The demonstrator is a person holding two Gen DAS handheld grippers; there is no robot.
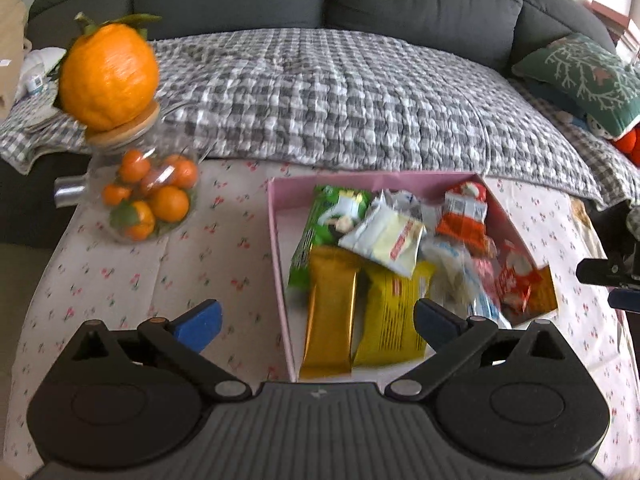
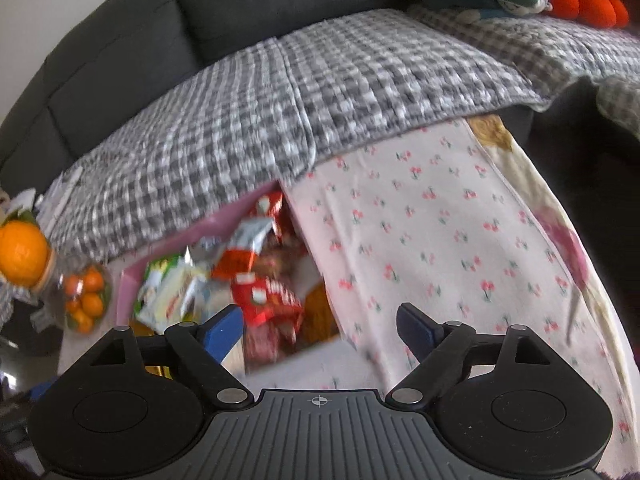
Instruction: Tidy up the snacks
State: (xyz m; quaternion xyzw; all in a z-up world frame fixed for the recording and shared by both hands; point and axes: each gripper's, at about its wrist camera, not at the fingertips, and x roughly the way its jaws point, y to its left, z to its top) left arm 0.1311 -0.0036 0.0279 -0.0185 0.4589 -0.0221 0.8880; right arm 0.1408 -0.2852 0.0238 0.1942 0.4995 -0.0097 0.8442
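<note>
Pink box (image 1: 280, 216) sits mid-table on the cherry-print cloth (image 1: 120, 280), snacks heaped inside. Left gripper (image 1: 316, 316) and right gripper (image 2: 320, 324) both released, empty. Judgement: descend onto the gold bar (image 1: 330, 312) at the box's near edge, square before closing.

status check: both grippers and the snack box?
Left gripper, right gripper open, empty. Pink cardboard box full of snack packets. Nothing blocking.
</note>
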